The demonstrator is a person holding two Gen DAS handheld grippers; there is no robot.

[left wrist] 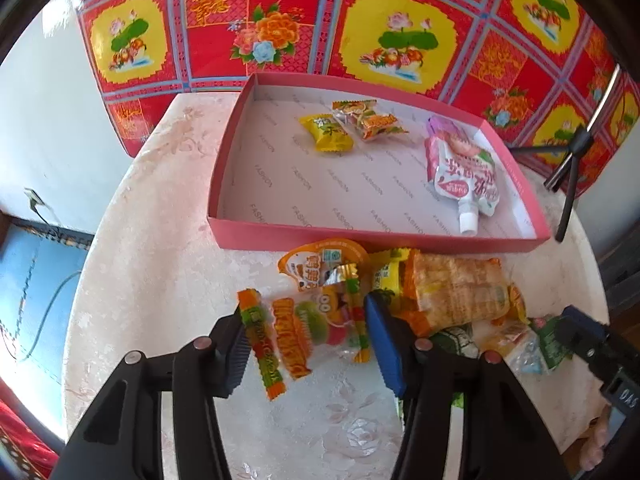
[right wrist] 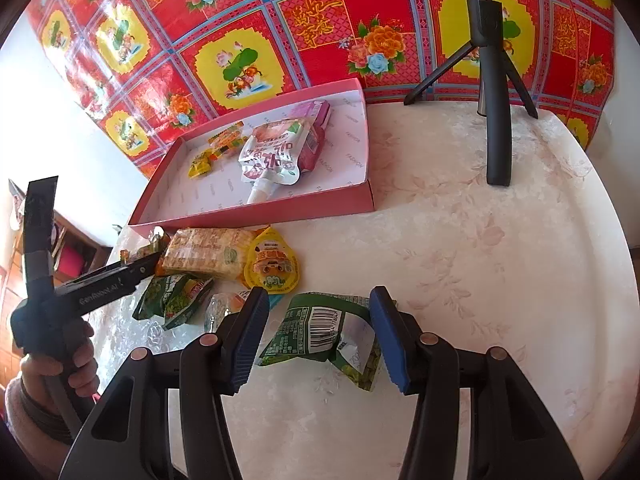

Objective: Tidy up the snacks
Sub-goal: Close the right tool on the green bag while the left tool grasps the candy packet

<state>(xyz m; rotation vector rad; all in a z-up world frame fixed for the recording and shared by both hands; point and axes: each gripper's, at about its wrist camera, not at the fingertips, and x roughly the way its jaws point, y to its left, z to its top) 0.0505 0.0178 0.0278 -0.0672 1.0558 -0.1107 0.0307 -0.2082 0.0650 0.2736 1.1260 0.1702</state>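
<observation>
My left gripper (left wrist: 308, 340) points down at the table, shut on a clear gummy packet (left wrist: 316, 328) and an orange-green candy strip (left wrist: 260, 344), its pads touching their outer edges. My right gripper (right wrist: 316, 332) is shut on a crumpled green snack packet (right wrist: 320, 332), barcode side up. The pink box (left wrist: 360, 240) behind the pile holds a yellow packet (left wrist: 328, 134), an orange packet (left wrist: 368, 118) and a pink-white spout pouch (left wrist: 464, 172). Loose on the table lie an orange jelly cup (left wrist: 320, 260) and a cracker pack (left wrist: 456, 288).
A black tripod (right wrist: 492, 80) stands at the table's back right. More green packets (right wrist: 172, 300) lie beside the left gripper's tip (right wrist: 148, 264), which a hand (right wrist: 76, 360) holds. A red flowered cloth (right wrist: 320, 20) covers the wall behind. The round table's edge (left wrist: 80, 300) curves at left.
</observation>
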